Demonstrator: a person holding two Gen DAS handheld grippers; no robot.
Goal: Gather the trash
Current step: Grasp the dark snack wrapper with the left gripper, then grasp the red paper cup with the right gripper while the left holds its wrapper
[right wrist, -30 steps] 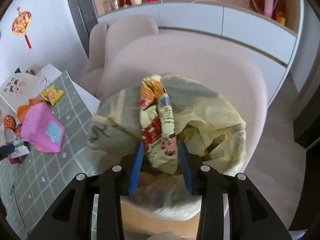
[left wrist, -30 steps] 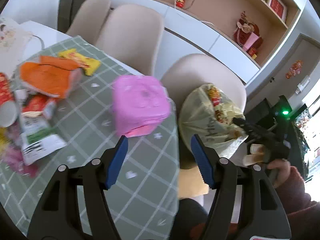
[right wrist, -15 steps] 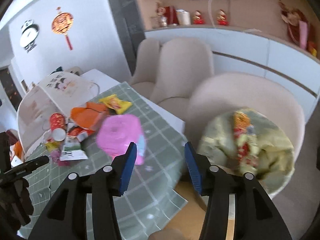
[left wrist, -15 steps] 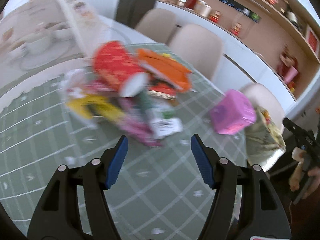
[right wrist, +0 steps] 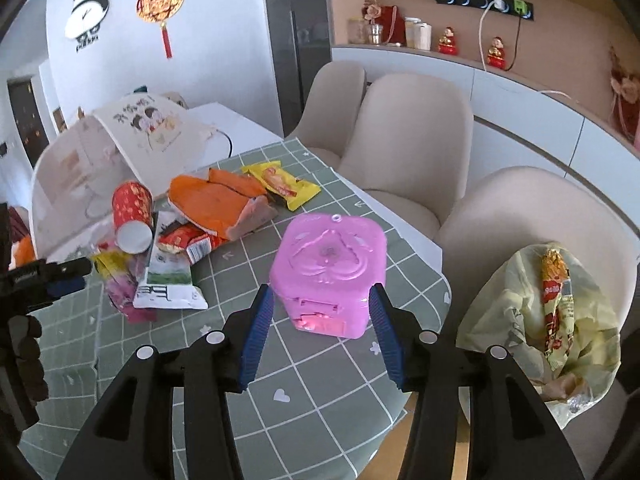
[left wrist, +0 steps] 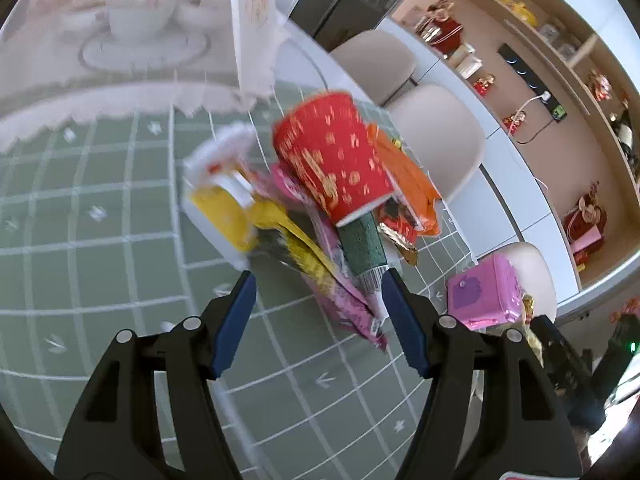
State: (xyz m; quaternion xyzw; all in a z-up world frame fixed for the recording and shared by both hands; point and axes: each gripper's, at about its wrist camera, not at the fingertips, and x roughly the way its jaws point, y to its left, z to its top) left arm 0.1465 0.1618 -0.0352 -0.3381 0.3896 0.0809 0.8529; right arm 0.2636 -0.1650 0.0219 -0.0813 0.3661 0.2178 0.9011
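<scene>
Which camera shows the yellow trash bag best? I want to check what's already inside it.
The right wrist view: the yellow trash bag sits open on a chair, a red-and-yellow wrapper visible inside. The left wrist view catches only a sliver of it at the right edge behind the pink box.

Beige chairs (right wrist: 412, 136) by green-check table (right wrist: 320, 392), white wall w/ panda clock (right wrist: 86, 12), daylit.

Table, green checked cloth (right wrist: 320, 396): wrapper heap (right wrist: 168, 248), red cup (right wrist: 132, 216), pink box (right wrist: 328, 268).
</scene>
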